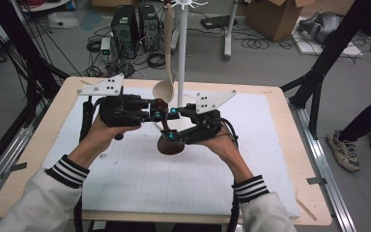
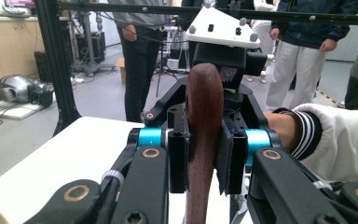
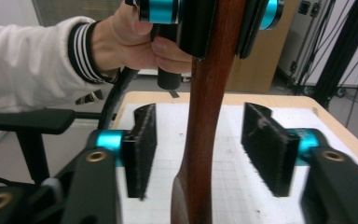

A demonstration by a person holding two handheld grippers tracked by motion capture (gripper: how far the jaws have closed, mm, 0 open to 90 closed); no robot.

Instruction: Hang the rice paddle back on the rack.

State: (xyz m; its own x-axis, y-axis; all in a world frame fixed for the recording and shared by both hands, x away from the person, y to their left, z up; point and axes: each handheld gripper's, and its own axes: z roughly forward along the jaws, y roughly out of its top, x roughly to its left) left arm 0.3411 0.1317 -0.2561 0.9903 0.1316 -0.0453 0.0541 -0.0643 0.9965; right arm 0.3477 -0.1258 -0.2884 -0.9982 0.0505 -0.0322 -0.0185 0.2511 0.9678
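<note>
On the white-matted table (image 1: pixel 125 193), the left hand-held gripper (image 1: pixel 160 115) clamps the top of a dark wooden spoon's (image 1: pixel 166 140) handle, bowl resting on the mat, while the right hand-held gripper (image 1: pixel 173 123) straddles that handle lower down, pads (image 3: pixel 142 149) clear of the wood.

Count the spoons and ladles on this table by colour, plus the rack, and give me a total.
Dark brown wooden ladle: 1
Pale wooden spoon, hanging from the rack: 1
White hanging rack: 1
Total: 3
</note>
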